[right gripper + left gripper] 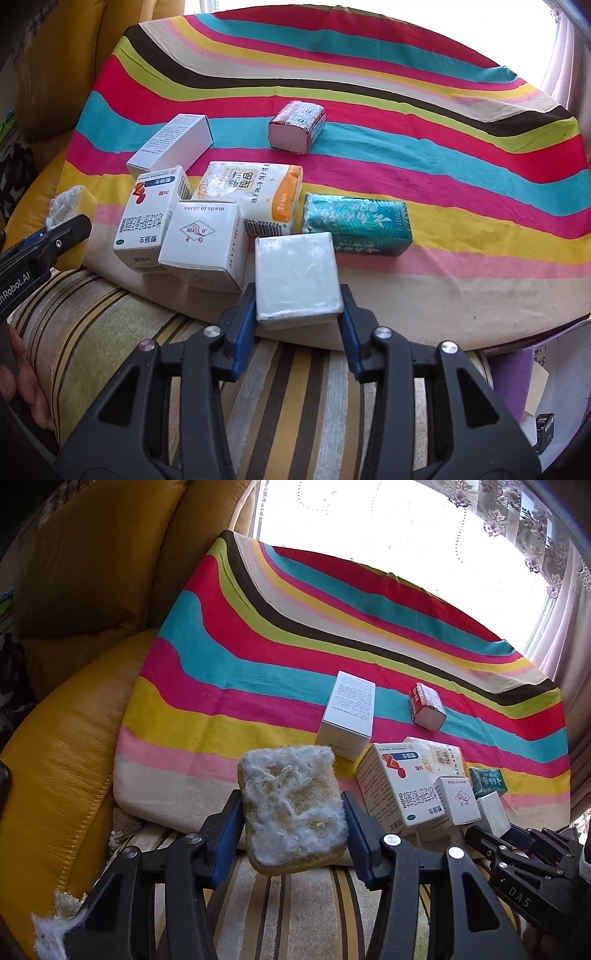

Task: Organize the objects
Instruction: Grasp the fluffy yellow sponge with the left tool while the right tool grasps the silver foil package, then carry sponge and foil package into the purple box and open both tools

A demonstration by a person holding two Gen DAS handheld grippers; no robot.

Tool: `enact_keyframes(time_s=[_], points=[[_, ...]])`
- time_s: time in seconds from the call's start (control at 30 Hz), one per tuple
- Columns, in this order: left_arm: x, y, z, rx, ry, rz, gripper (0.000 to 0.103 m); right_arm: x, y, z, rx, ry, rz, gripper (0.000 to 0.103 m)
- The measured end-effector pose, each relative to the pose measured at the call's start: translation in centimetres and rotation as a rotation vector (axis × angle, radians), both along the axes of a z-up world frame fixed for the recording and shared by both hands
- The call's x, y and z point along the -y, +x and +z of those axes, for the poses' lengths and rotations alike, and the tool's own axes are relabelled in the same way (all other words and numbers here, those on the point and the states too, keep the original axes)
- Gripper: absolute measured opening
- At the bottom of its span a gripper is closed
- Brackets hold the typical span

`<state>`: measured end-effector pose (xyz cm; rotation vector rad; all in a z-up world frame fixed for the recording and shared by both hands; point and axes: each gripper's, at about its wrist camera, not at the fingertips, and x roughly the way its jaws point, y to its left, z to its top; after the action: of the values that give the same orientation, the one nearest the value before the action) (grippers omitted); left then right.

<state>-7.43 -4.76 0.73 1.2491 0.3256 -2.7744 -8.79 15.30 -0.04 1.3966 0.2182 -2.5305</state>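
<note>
My left tongs point(291, 812) are clamped on a worn yellow sponge point(293, 808) held clear of the striped cushion point(258, 657), and my right tongs point(299, 314) have closed on a small white block point(297, 277) at the cushion's near edge. I judge the sorting barely begun: five boxes and packets crowd together just beyond the block, while a red-and-white packet point(297, 125) lies apart. No destination container is visible, and window glare washes out the far background.
</note>
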Motion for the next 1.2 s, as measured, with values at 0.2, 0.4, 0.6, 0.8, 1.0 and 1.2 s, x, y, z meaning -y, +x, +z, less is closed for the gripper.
enact_keyframes(time_s=[0.2,0.4,0.6,0.8,1.0,1.2], points=[[-0.9,1.3,0.9,-0.049,0.031,-0.034,0.052,-1.1,1.0,1.2,-0.032,-0.037,-0.016,0.045],[-2.7,2.2,1.3,-0.062,0.051,-0.094,0.052,-2.7,2.3,2.4,-0.058,-0.06,-0.039,0.045],[-5.6,3.2,2.1,-0.086,0.052,-0.178,0.052,-5.2,3.9,3.7,-0.091,-0.059,-0.075,0.045],[-8.8,3.9,2.5,-0.099,0.053,-0.273,0.052,-8.4,5.5,4.4,-0.107,-0.065,-0.121,0.045],[-12.6,4.5,2.7,-0.108,0.058,-0.406,0.052,-11.5,7.0,4.8,-0.118,-0.065,-0.176,0.045],[-17.0,5.2,2.9,-0.111,0.055,-0.547,0.052,-15.1,8.9,5.0,-0.128,-0.072,-0.234,0.045]])
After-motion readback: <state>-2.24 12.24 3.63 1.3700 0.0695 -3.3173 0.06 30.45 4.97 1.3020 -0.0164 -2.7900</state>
